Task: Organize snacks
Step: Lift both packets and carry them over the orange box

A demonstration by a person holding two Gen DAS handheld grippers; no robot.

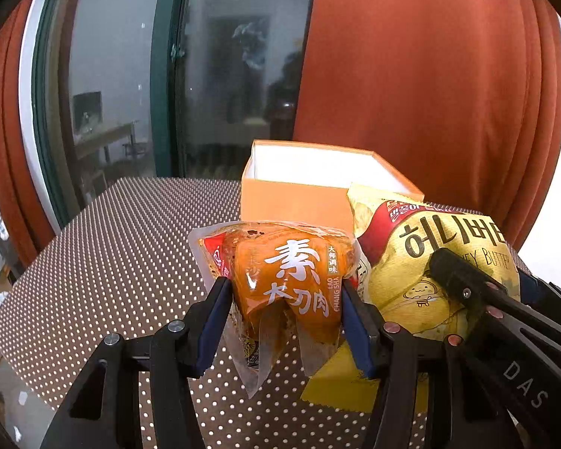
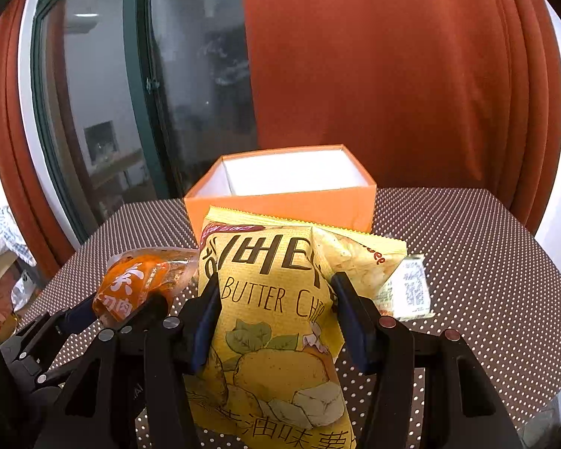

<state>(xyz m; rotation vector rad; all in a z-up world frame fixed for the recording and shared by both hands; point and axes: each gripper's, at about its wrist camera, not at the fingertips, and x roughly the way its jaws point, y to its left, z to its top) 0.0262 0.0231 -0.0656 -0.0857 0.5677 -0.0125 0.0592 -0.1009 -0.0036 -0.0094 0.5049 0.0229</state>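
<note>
Over the dotted table (image 2: 467,247), the open orange box (image 2: 280,202) waits just ahead. Right tool (image 2: 276,310) pinches the honey-butter chip bag (image 2: 276,299); left tool (image 1: 286,307) clamps the orange spicy-strip packet (image 1: 291,273). Carry both clear over the rim, then release one at a time.

A brown surface (image 2: 467,247) covered in small white dots is seen. An open orange box (image 2: 280,202) with a white inside stands on it toward the far edge. A small white packet (image 2: 411,288) lies nearer, to the right.
</note>
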